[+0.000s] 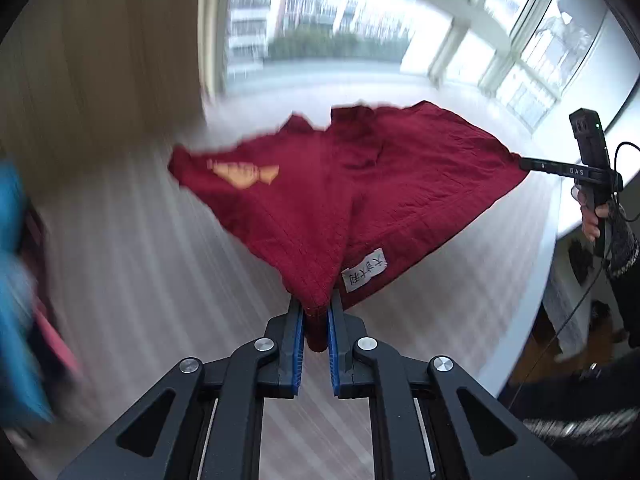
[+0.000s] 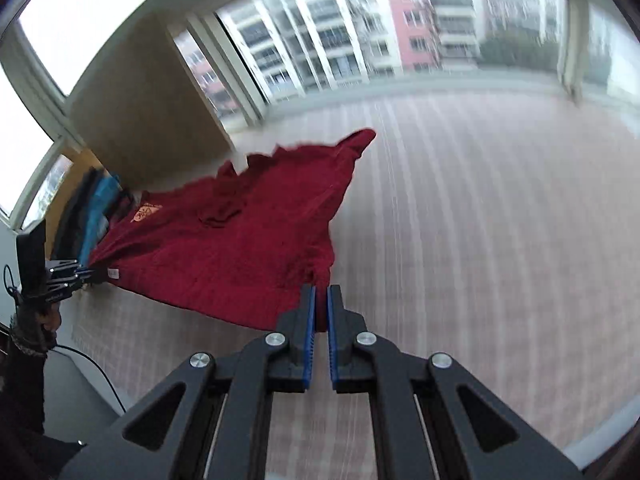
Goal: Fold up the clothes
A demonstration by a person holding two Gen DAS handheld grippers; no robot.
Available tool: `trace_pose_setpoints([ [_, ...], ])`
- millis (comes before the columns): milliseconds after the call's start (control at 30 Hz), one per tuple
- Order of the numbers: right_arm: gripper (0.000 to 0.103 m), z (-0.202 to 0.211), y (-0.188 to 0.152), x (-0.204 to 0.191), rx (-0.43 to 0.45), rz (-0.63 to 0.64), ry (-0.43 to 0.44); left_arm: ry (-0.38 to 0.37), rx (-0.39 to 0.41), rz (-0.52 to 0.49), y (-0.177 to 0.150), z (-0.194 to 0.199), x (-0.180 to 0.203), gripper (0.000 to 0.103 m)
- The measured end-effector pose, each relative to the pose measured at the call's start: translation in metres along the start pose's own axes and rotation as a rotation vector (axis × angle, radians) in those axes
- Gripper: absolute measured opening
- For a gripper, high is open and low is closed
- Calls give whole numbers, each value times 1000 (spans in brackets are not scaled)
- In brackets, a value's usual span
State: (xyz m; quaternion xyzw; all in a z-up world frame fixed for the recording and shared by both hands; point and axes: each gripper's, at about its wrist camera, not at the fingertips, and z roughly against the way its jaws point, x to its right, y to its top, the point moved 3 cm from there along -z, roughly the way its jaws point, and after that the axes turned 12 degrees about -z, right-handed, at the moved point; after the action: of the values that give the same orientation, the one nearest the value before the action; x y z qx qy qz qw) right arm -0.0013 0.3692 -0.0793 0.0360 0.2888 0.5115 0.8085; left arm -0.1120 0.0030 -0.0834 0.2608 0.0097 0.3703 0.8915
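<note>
A dark red garment [image 1: 340, 184] with an orange print and a white label hangs stretched in the air above the pale striped surface [image 1: 160, 300]. My left gripper [image 1: 317, 304] is shut on one corner of its hem, beside the label. Off to the right in the left wrist view, my right gripper [image 1: 520, 162] pinches the opposite corner. In the right wrist view the red garment [image 2: 224, 248] spreads left from my right gripper [image 2: 321, 292], which is shut on a fold of the cloth. Far left there, the left gripper [image 2: 94, 274] holds the labelled corner.
A heap of blue, pink and dark clothes [image 2: 96, 208] lies at the far left by the beige wall [image 2: 148, 100]; in the left wrist view it is a blue blur [image 1: 16, 280]. Large windows [image 2: 360, 40] run behind. The surface's white edge [image 1: 532, 300] drops off at the right.
</note>
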Motion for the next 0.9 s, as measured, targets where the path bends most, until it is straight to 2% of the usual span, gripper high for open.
trace_pose_setpoints([
  [100, 6, -53, -69, 45, -145, -106, -62, -98, -106, 95, -62, -56, 18, 9],
  [133, 6, -66, -86, 54, -181, -122, -84, -103, -129, 115, -76, -67, 21, 9],
  [200, 6, -77, -101, 59, -216, -118, -81, -98, -163, 146, -97, -83, 24, 12],
  [233, 8, -73, -99, 54, -204, -79, -98, -98, -155, 171, -102, -82, 22, 14],
  [267, 9, -68, -96, 50, -192, -39, -117, -68, -149, 187, -105, -74, 18, 21],
  [300, 11, -60, -90, 45, -177, 4, -140, -35, -143, 201, -108, -66, 14, 22],
  [333, 22, -51, -83, 40, -155, 43, -148, -2, -137, 216, -111, -57, 10, 22],
  [367, 37, -43, -75, 35, -128, 65, -136, 56, -137, 204, -115, -45, 8, 22],
  [400, 42, -36, -67, 31, -101, 86, -122, 109, -140, 191, -119, -35, 7, 21],
  [467, 46, -29, -47, 22, -60, 119, -102, 171, -120, 174, -115, -14, 13, 21],
  [567, 46, -26, -22, 9, -1, 199, -109, 168, -60, 142, -97, 0, 33, 21],
  [633, 46, -32, -5, 6, 12, 250, -107, 139, -29, 73, -67, -14, 63, 24],
  [767, 46, -64, 22, 5, -42, 269, -91, 35, 14, -19, -6, -65, 128, 28],
  [900, 46, -74, 40, 34, -76, 275, -103, 14, -16, -102, 31, -119, 181, 28],
])
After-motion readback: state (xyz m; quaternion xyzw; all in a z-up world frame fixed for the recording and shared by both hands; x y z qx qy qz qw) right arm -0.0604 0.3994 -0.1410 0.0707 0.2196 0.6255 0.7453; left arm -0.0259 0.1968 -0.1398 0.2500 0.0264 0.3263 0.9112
